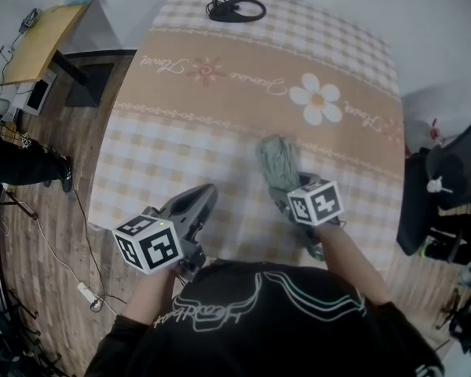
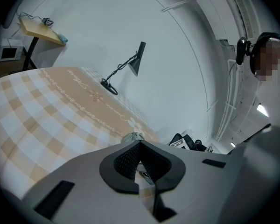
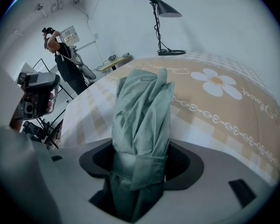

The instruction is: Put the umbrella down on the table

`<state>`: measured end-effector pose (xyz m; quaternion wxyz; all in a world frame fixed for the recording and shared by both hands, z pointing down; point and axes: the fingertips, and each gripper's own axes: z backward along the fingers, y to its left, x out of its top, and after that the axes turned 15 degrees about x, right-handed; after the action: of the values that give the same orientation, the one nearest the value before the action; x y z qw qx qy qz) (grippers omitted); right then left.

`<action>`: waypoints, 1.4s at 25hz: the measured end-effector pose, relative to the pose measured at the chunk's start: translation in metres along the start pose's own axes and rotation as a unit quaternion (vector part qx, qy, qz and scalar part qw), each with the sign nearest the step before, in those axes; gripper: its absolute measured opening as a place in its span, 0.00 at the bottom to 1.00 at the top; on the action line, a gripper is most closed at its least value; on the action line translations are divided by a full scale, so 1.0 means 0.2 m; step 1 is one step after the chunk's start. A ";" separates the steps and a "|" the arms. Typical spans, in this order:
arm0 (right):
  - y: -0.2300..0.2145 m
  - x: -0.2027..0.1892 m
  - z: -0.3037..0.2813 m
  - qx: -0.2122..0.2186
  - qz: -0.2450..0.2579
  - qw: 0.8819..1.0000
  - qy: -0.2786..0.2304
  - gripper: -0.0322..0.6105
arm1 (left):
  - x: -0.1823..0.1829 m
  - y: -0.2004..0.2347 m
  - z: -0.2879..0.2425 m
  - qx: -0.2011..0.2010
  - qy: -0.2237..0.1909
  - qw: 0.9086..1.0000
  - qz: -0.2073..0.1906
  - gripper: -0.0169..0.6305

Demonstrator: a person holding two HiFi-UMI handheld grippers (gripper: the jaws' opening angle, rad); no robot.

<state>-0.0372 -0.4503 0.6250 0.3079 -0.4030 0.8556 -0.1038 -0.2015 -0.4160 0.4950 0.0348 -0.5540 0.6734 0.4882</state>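
Observation:
A folded sage-green umbrella (image 1: 279, 163) with a strap round it sticks out forward from my right gripper (image 1: 289, 192), which is shut on it over the near right part of the table (image 1: 180, 148). In the right gripper view the umbrella (image 3: 140, 111) fills the gap between the jaws of that gripper (image 3: 140, 164). Whether its tip touches the cloth I cannot tell. My left gripper (image 1: 202, 196) hovers over the near left of the table, shut with nothing in it (image 2: 139, 146). From the left gripper view only the umbrella's end (image 2: 132, 136) peeks above the jaws.
The table has a checked cloth with a beige band and a daisy print (image 1: 317, 99). A black desk lamp (image 1: 235, 8) stands at the far edge. A wooden desk (image 1: 39, 42) is far left, black gear (image 1: 447, 179) to the right, and a person (image 3: 65, 64) stands off to the left.

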 end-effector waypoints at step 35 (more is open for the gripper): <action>0.35 0.13 0.60 0.092 -0.021 0.964 -0.247 0.35 | -0.31 -0.21 0.20 -0.021 0.022 1.000 0.002 0.02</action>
<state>-0.0209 -0.4158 0.4887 0.5433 -0.4039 0.7310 -0.0858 -0.1645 -0.3394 0.4848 0.0072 -0.5637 0.6647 0.4903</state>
